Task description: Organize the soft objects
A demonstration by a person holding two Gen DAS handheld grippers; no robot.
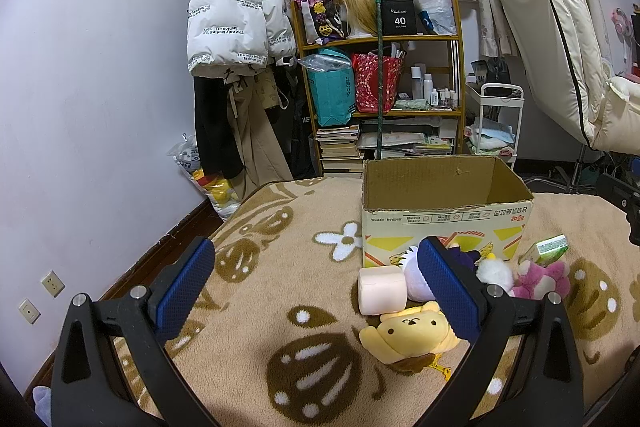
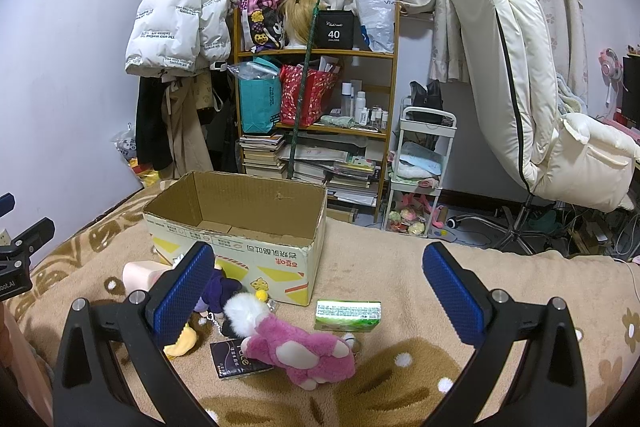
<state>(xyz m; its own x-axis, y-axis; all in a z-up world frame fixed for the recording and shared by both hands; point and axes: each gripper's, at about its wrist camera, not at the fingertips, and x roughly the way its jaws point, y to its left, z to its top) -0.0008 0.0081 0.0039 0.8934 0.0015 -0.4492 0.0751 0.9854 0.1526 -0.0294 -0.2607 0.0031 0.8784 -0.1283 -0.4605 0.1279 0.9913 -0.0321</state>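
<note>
An open cardboard box (image 1: 444,223) stands on the flowered blanket; it looks empty in the right wrist view (image 2: 240,223). Soft toys lie in front of it: a yellow plush (image 1: 408,335), a pink roll-shaped cushion (image 1: 380,289), a white-and-purple plush (image 1: 412,271), a white pompom (image 1: 496,271) and a pink plush (image 2: 300,351). My left gripper (image 1: 316,287) is open and empty, above the blanket, left of the toys. My right gripper (image 2: 316,291) is open and empty, above the pink plush and a green carton (image 2: 347,315).
A dark small card pack (image 2: 236,359) lies by the pink plush. Behind the bed stand a cluttered wooden shelf (image 1: 380,83), a white cart (image 2: 420,171) and a cream chair (image 2: 528,87). Coats hang on the left wall (image 1: 232,27).
</note>
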